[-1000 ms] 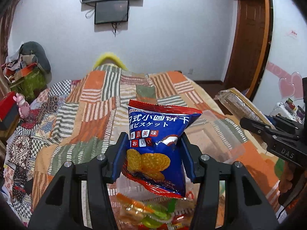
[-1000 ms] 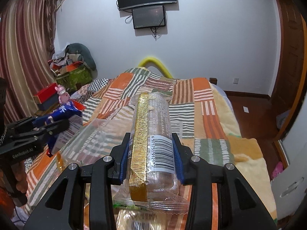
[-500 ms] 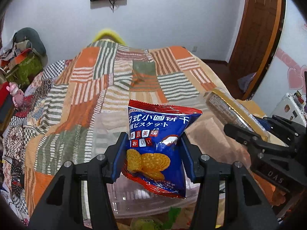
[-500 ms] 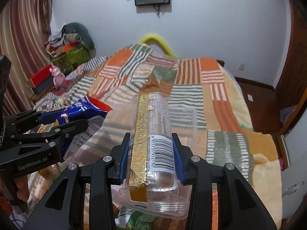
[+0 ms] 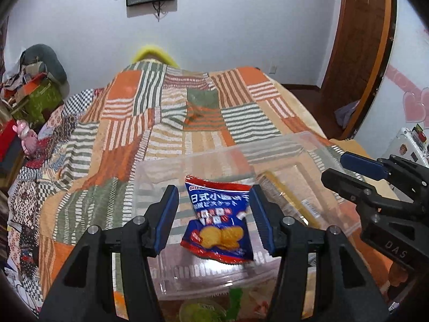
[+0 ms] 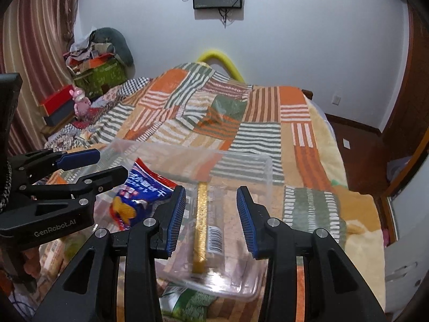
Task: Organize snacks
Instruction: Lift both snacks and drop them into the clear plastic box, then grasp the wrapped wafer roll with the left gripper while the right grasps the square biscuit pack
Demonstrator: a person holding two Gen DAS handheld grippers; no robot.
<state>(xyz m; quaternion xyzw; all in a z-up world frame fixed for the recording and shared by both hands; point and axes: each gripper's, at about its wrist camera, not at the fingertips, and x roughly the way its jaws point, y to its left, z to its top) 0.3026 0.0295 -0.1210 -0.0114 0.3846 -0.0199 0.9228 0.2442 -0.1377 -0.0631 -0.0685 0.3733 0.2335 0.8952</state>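
A clear plastic bin (image 5: 193, 161) (image 6: 241, 161) sits on the patchwork bed. A blue and red biscuit bag (image 5: 218, 225) (image 6: 134, 196) lies loose inside it, on the left. A clear cracker sleeve with a gold strip (image 6: 203, 222) (image 5: 289, 201) lies inside on the right. My left gripper (image 5: 214, 214) is open, its jaws on either side of the biscuit bag and apart from it. My right gripper (image 6: 210, 214) is open above the cracker sleeve, not touching it.
More wrapped snacks lie on the bed in front of the bin, green and orange ones (image 5: 203, 306) (image 6: 187, 303). The striped blanket (image 5: 174, 112) stretches beyond. Clutter and a pink toy (image 6: 80, 102) are at the left; a wooden door (image 5: 356, 53) is at the right.
Both grippers have opened over the bin. The biscuit bag and the cracker sleeve have dropped from the jaws into the bin.
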